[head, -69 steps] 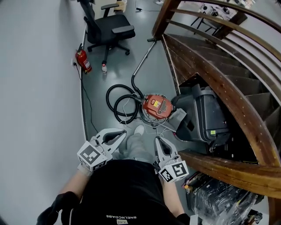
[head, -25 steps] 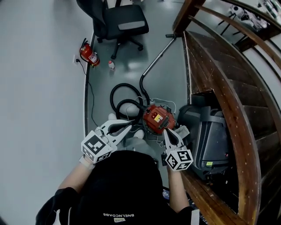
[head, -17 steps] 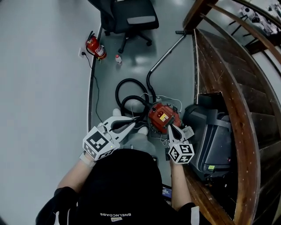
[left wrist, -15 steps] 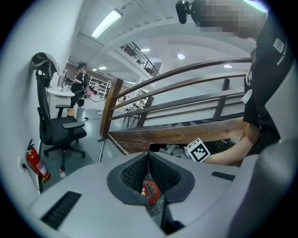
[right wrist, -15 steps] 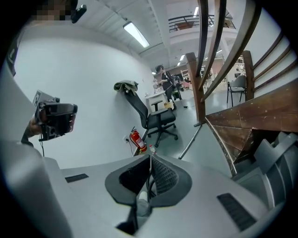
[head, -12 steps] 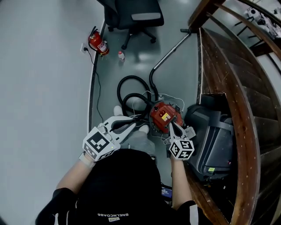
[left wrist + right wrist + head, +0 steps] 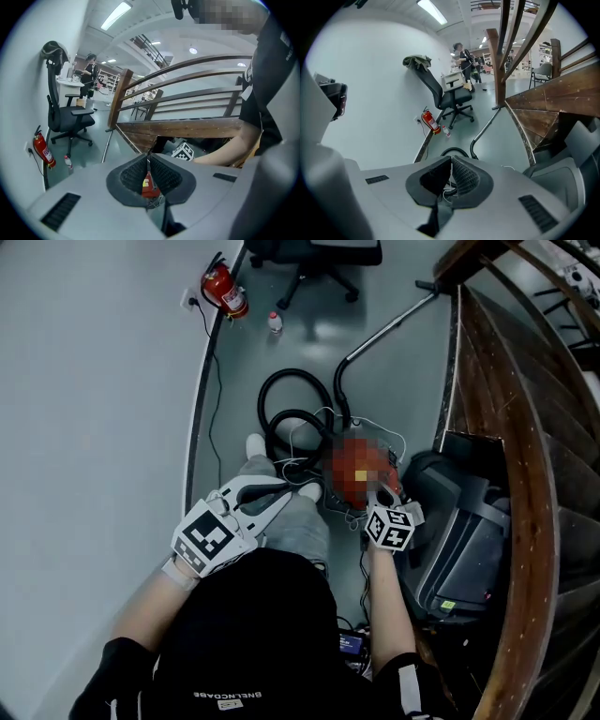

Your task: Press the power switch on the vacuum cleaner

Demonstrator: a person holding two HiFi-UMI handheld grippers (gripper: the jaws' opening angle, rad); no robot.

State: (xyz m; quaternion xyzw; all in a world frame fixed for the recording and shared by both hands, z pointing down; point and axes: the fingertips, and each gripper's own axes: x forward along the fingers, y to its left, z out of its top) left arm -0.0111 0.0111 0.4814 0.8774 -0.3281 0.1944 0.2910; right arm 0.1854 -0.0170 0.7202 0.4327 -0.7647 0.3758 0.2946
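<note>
Vacuum cleaner: a red, rounded canister vacuum cleaner [image 7: 148,183] is seen on the grey floor [image 7: 403,381], beside a dark wooden stair railing [image 7: 492,427]; in the head view its top is covered by a mosaic patch.
Hose: a black ribbed hose [image 7: 454,150] is coiled just behind the canister, and a metal wand [image 7: 389,320] is stretched away from it.
Left gripper [image 7: 149,157]: the jaws are pressed together with nothing between them; it is held left of the canister, apart from it.
Right gripper [image 7: 451,160]: the jaws are likewise brought together, empty; the tips are held at the canister's near right edge, and contact cannot be told.
Background: a red fire extinguisher [image 7: 225,285] and a black office chair [image 7: 314,251] are placed by the wall.
</note>
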